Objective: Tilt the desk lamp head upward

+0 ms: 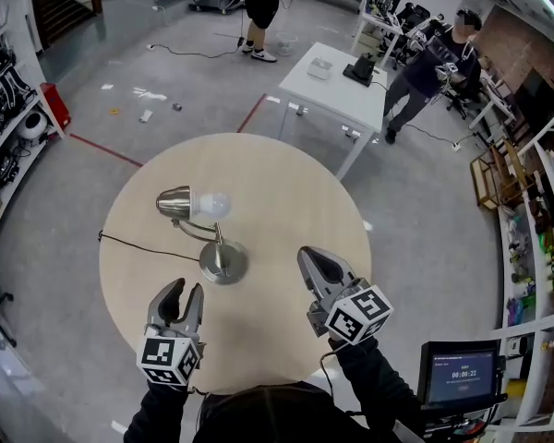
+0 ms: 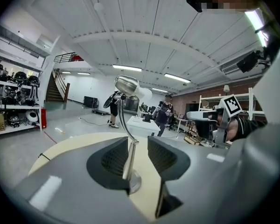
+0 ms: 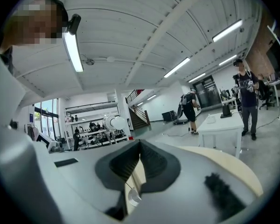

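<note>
**Lamp in front of both tongs, neither one on it**

The desk lamp [image 1: 210,236] stands left of centre on the round table [image 1: 286,192]. Its base [image 1: 224,264] is just up and right of the left gripper [image 1: 184,292] and well left of the right gripper [image 1: 309,255]. The left jaws stand apart. In the left gripper view the stem [image 2: 128,157] shows in their gap, with the pads off it. The right jaws are together and hold nothing. Both dark-sleeved forearms come in from the bottom edge, the left tongs pointing up the frame and the right tongs up and left. The lamp head [image 1: 174,202] lies about level, its long axis left to right, and the bulb [image 1: 213,205] faces right.
</note>
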{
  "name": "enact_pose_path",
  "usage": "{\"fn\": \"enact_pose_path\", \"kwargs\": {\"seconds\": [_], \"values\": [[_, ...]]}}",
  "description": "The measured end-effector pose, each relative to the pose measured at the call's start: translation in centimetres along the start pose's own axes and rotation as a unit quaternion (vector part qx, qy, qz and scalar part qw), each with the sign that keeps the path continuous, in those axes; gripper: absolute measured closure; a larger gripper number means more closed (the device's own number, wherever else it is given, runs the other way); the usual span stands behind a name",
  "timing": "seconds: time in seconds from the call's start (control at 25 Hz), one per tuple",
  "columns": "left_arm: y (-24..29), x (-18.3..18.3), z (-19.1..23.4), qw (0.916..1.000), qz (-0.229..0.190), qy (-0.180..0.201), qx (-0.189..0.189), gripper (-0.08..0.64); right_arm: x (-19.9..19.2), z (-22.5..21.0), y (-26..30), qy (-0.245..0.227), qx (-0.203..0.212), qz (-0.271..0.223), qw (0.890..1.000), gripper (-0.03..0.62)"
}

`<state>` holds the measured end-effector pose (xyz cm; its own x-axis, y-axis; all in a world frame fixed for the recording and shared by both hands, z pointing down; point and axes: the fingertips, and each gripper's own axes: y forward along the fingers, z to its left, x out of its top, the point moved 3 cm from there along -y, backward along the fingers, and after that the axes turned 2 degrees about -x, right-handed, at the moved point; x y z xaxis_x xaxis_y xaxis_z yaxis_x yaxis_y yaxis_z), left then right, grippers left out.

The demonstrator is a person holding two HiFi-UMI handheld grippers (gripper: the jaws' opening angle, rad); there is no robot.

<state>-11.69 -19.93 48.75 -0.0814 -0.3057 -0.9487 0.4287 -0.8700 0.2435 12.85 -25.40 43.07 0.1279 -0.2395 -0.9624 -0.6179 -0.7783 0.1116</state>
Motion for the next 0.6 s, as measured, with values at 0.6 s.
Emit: {"fn": "enact_pose_path", "kwargs": {"seconds": [0.6], "values": [[0.4,-1.1,-0.1,0.9999,0.014,-0.005,-0.006,0.422,0.1,1.3,0.0,-0.025,0.012,0.005,1.0,0.586]]}}
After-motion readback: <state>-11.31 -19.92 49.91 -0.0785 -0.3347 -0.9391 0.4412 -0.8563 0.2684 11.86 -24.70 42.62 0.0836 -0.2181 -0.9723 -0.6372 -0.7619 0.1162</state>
